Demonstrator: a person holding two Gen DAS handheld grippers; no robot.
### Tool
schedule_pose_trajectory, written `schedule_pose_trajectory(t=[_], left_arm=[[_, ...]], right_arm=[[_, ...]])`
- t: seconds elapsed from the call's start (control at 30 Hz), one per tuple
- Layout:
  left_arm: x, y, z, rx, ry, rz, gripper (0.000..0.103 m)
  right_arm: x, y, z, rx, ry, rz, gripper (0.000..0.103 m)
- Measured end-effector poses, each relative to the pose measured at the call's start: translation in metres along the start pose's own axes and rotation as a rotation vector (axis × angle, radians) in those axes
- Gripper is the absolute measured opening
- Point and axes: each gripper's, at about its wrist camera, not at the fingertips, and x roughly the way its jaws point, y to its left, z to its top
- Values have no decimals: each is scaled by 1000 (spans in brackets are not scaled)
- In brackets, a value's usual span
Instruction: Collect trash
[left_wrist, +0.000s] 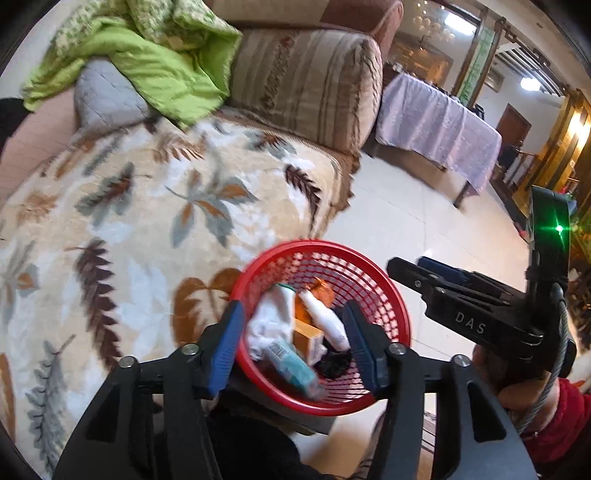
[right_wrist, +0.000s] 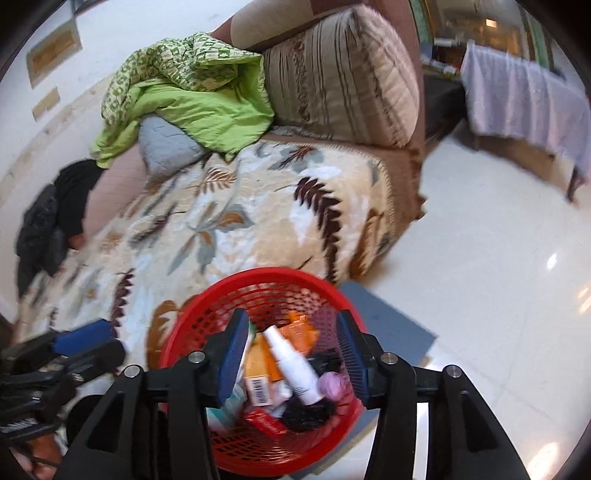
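Note:
A red mesh basket (left_wrist: 391, 306) (right_wrist: 295, 280) stands beside the sofa's front edge. It holds trash: a white bottle (left_wrist: 327, 321) (right_wrist: 295, 363), an orange box (left_wrist: 308, 338) (right_wrist: 258, 363), white crumpled paper (left_wrist: 269, 321), a teal packet (left_wrist: 295, 365), something black (right_wrist: 308, 413) and a pink ball (right_wrist: 332, 384). My left gripper (left_wrist: 295, 343) hovers open and empty above the basket. My right gripper (right_wrist: 291, 354) hovers open and empty above it too. The right gripper also shows from the side in the left wrist view (left_wrist: 439, 277), and the left gripper in the right wrist view (right_wrist: 88, 343).
A sofa with a leaf-patterned blanket (left_wrist: 147, 221) (right_wrist: 240, 221), a green quilt (left_wrist: 159, 62) (right_wrist: 192, 96), a grey pillow (left_wrist: 107, 96) and a striped cushion (left_wrist: 306, 85). Black clothing (right_wrist: 55, 218) lies at the left. A table with a lilac cloth (left_wrist: 439, 125) (right_wrist: 524, 96) stands on white tile floor (right_wrist: 498, 258).

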Motion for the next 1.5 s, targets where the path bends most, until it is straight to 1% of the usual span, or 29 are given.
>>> schedule_pose_trajectory(t=[0.03, 0.1, 0.13, 0.17, 0.2, 0.3, 0.33, 0.37, 0.4, 0.47, 0.53, 0.63, 0.7, 0.8, 0.93, 1.0, 1.23, 1.5], left_arm=[[-7, 2, -2, 3, -20, 19, 63], [-24, 8, -8, -1, -59, 64, 70], [-32, 12, -11, -3, -77, 85, 73], [-41, 16, -14, -5, -94, 110, 75], [-48, 19, -17, -7, -110, 132, 78], [-77, 32, -32, -16, -171, 216, 89], [-88, 37, -40, -21, -192, 256, 92], [-95, 41, -45, -25, -206, 287, 93], [-102, 45, -51, -25, -214, 315, 95], [-113, 50, -64, -31, -220, 373, 97], [-120, 55, -73, -44, -223, 410, 100], [-126, 61, -85, -67, -203, 495, 100], [-128, 62, -89, -49, -201, 564, 100], [-133, 59, -92, -15, -225, 616, 100], [-134, 58, -90, -7, -230, 633, 100], [-132, 58, -89, -4, -213, 623, 100], [-126, 64, -93, -42, -179, 597, 100], [-132, 68, -95, -62, -197, 610, 100]], right_arm=[[-4, 6, -1, -10, -10, -18, 67], [-12, 22, -5, -37, -34, -72, 77], [-14, 27, -6, -46, -39, -86, 80], [-17, 36, -8, -58, -45, -104, 86], [-20, 43, -11, -64, -52, -116, 90], [-31, 66, -20, -97, -78, -141, 95], [-34, 74, -23, -108, -85, -159, 96], [-37, 80, -26, -107, -94, -180, 100], [-42, 87, -31, -97, -112, -220, 103], [-52, 97, -39, -95, -162, -269, 103], [-61, 107, -46, -98, -198, -263, 103], [-64, 115, -52, -99, -201, -255, 103], [-63, 120, -54, -114, -188, -266, 103], [-62, 122, -55, -127, -174, -277, 103], [-62, 123, -57, -126, -172, -277, 103], [-62, 123, -57, -124, -170, -277, 103], [-61, 122, -59, -119, -153, -271, 103], [-61, 124, -59, -131, -152, -264, 103]])
